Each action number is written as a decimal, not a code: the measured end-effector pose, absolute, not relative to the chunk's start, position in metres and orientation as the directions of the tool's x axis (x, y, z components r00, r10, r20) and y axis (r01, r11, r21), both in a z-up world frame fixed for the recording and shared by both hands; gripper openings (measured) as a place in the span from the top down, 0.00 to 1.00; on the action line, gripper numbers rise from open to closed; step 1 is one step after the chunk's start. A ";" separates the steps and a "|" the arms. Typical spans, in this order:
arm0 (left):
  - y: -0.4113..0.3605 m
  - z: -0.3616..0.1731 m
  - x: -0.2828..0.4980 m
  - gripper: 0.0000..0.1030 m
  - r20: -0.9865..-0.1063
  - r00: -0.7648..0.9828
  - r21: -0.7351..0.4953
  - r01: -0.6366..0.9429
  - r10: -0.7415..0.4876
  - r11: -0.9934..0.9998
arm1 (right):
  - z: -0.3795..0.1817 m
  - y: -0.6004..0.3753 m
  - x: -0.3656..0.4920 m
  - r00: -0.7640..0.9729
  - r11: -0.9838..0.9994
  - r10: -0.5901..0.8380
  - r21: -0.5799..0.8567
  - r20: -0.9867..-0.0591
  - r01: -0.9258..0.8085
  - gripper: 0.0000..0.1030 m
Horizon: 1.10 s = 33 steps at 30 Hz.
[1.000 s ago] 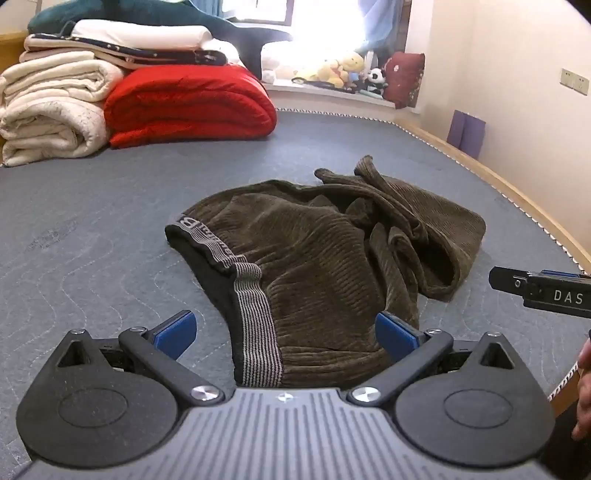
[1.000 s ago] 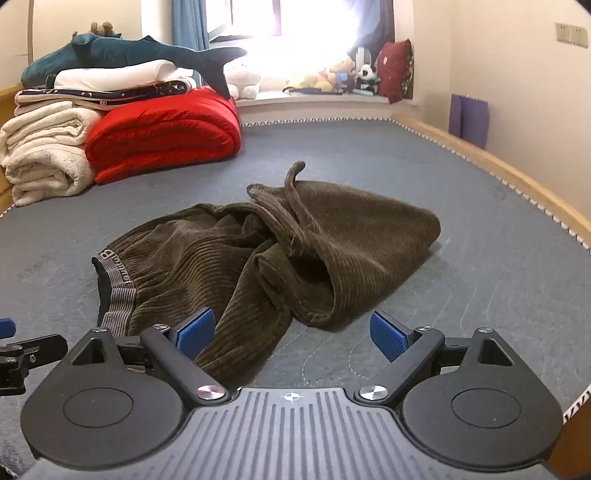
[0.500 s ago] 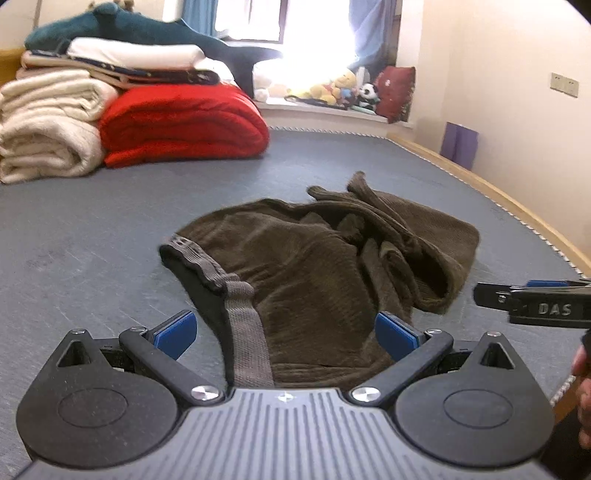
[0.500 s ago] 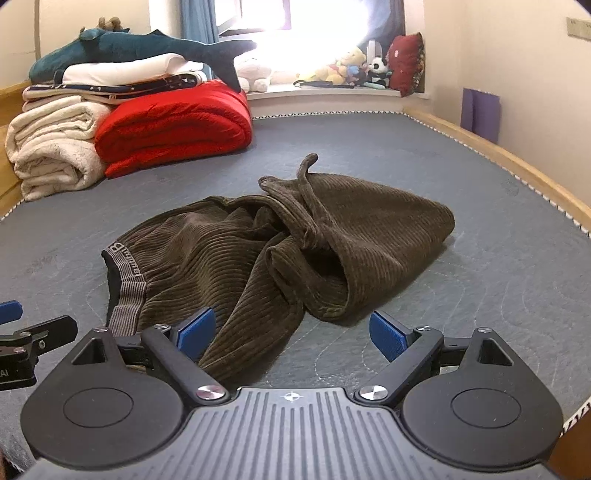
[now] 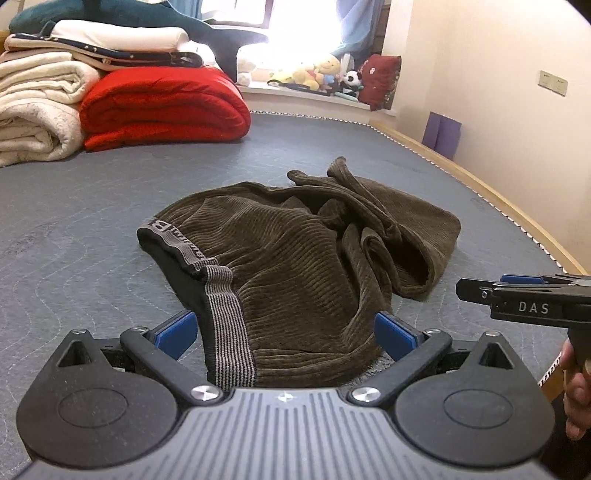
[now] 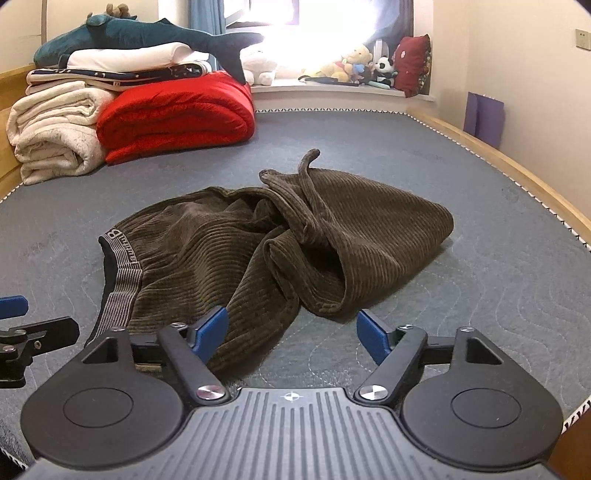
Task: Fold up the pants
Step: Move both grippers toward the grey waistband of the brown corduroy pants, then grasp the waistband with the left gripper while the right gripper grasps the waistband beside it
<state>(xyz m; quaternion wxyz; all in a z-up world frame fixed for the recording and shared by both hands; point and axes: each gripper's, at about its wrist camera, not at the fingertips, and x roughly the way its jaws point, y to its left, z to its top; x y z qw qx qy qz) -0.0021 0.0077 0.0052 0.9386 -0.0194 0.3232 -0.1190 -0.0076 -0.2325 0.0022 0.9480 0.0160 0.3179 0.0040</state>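
light: bright, blown-out window (image 6: 314, 22) glare | focus: sharp | edges: fisheye bend, dark corners

Place: you're in a bedroom at home, pretty clearly
Bed: big grey quilted mattress (image 6: 480, 229) in a wooden frame
Bedding: folded red duvet (image 6: 177, 118) and cream blankets (image 6: 55, 140) stacked at the far end
Windowsill: plush toys (image 6: 354, 66) lined up, plus a shark plushie (image 6: 155, 35) on the pile

Dark olive-brown ribbed corduroy pants (image 5: 295, 266), with a grey striped waistband (image 5: 225, 325) bearing pale lettering, lie on a blue-grey quilted mattress (image 5: 74, 229) stitched in wavy lines. Behind: a bright red folded quilt (image 5: 162, 107), cream blankets (image 5: 33, 110), a teal plush shark (image 6: 147, 33). Black hand-held gripper (image 6: 291, 332), blue pads (image 6: 212, 326).
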 end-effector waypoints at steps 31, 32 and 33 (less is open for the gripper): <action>0.024 0.012 0.005 0.83 -0.620 0.743 -0.110 0.239 -0.255 0.965 | 0.005 -0.226 -0.004 0.797 0.996 0.083 0.064 -0.598 -0.056 0.87; 0.030 0.016 0.009 0.82 -0.624 0.734 -0.119 0.250 -0.269 0.961 | 0.006 -0.227 -0.003 0.797 0.996 0.089 0.075 -0.598 -0.055 0.87; 0.036 0.020 0.013 0.82 -0.629 0.722 -0.134 0.264 -0.288 0.955 | 0.006 -0.228 -0.003 0.796 0.995 0.096 0.086 -0.597 -0.056 0.87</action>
